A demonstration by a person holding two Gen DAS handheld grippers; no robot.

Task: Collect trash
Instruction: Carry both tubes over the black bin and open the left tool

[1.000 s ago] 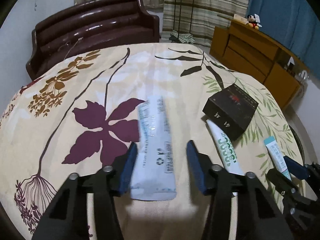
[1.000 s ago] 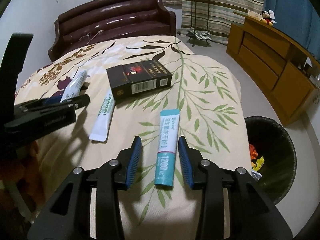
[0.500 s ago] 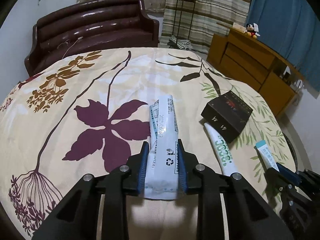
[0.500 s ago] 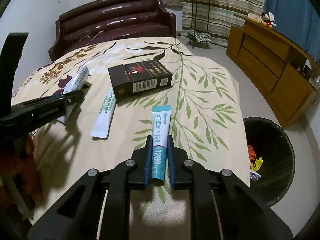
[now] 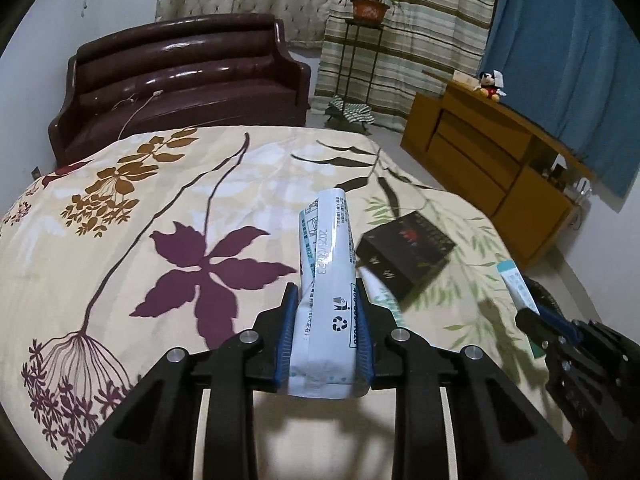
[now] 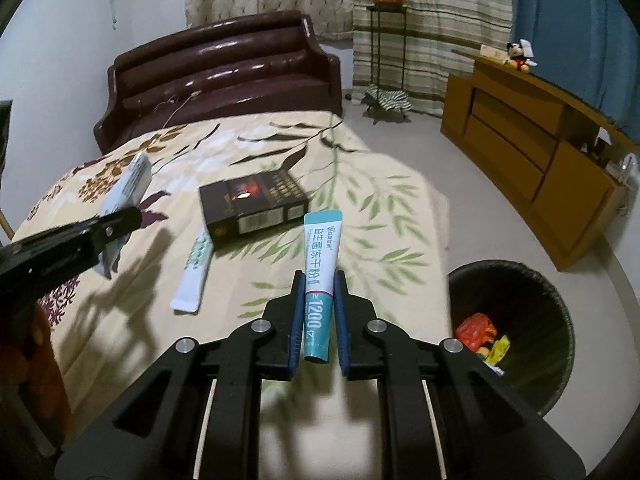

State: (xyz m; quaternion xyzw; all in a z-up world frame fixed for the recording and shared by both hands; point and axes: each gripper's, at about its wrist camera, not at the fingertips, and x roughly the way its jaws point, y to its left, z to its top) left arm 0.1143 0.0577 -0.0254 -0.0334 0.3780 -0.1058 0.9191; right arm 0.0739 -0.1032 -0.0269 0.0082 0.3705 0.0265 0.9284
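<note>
My left gripper [image 5: 326,292] is shut on a white sachet with a recycling mark [image 5: 328,264], which is squeezed into a curl and lifted off the floral bedspread [image 5: 120,240]. My right gripper [image 6: 320,280] is shut on a slim teal-and-white sachet [image 6: 320,256], also raised above the cover. Both appear in the other view: the left gripper [image 6: 128,216] with its white sachet [image 6: 130,180], and the right gripper [image 5: 536,314] with the teal sachet [image 5: 516,280]. A dark box [image 6: 252,204] and a white-green sachet [image 6: 194,272] still lie on the bed.
A black bin [image 6: 516,328] holding orange and yellow wrappers stands on the floor right of the bed. A dark brown sofa [image 6: 224,76] sits beyond the bed's far end. A wooden cabinet [image 6: 532,152] lines the right wall, with a plant stand [image 6: 384,40] by the curtains.
Both grippers closed from open onto their sachets. The white sachet buckled into a curl. Both sachets then rose off the bedspread.
</note>
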